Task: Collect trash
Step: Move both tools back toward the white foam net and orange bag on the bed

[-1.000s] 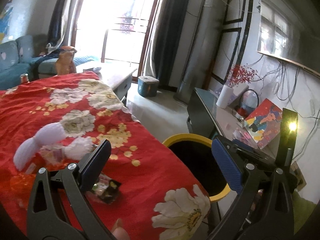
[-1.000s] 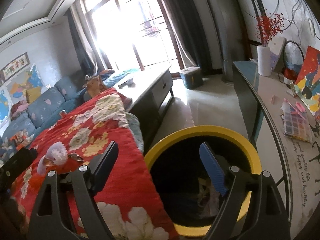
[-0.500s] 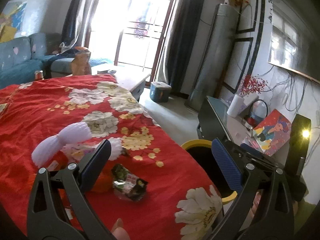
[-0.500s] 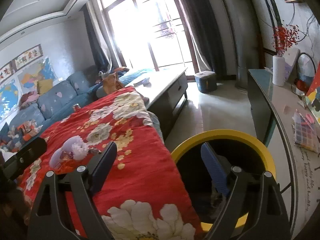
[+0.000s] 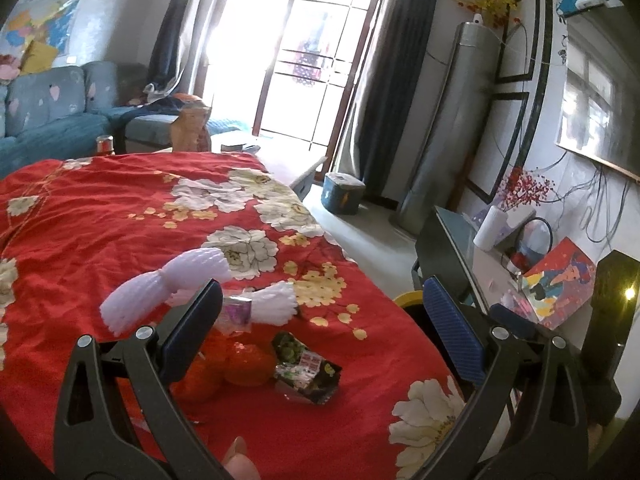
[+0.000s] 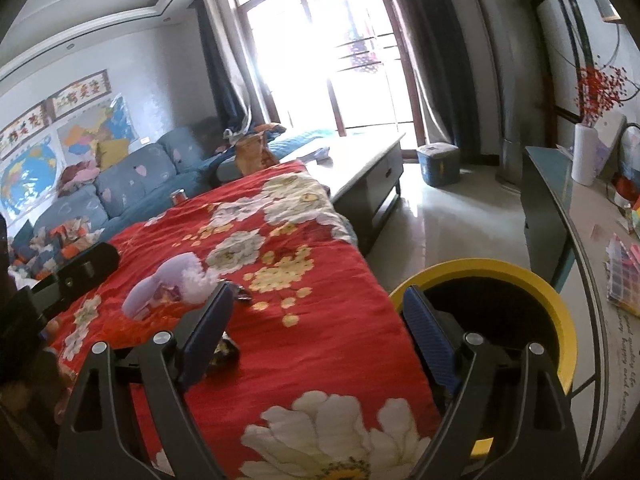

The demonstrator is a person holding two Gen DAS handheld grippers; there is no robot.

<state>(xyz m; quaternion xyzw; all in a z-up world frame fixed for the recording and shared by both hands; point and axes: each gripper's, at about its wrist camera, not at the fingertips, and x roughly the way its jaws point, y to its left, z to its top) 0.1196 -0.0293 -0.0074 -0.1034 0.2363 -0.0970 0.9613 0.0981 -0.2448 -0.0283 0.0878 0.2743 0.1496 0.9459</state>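
**Dark foil wrapper lies loose on the red cloth, both my grippers empty**

Crinkled dark foil, printed green and pink: the snack wrapper (image 5: 307, 368) lies flat on the red flowered cloth (image 5: 120, 216), near the cloth's right edge and touching nothing of mine. Just left of it, touching it, sit two oranges (image 5: 244, 364). Beyond those lie two white foam fruit nets (image 5: 168, 286) with a small pink packet (image 5: 236, 310) between them.

My left gripper (image 5: 320, 328) hangs above this heap with its jaws spread wide and nothing between them; the near-left finger (image 5: 192, 328) covers part of one orange in the picture. My right gripper (image 6: 316, 332) is spread wide as well and grasps nothing; its left finger (image 6: 208, 332) stands over the cloth, its right one over the mouth of the yellow-rimmed trash bin (image 6: 520, 276), which stands on the floor close against the cloth's right edge.

Farther off are a blue sofa (image 6: 132, 184) at the left, a low table (image 6: 372, 160) towards the bright window, and a glass-topped sideboard (image 6: 560, 184) at the right with a white vase (image 6: 584, 152) of red berries.
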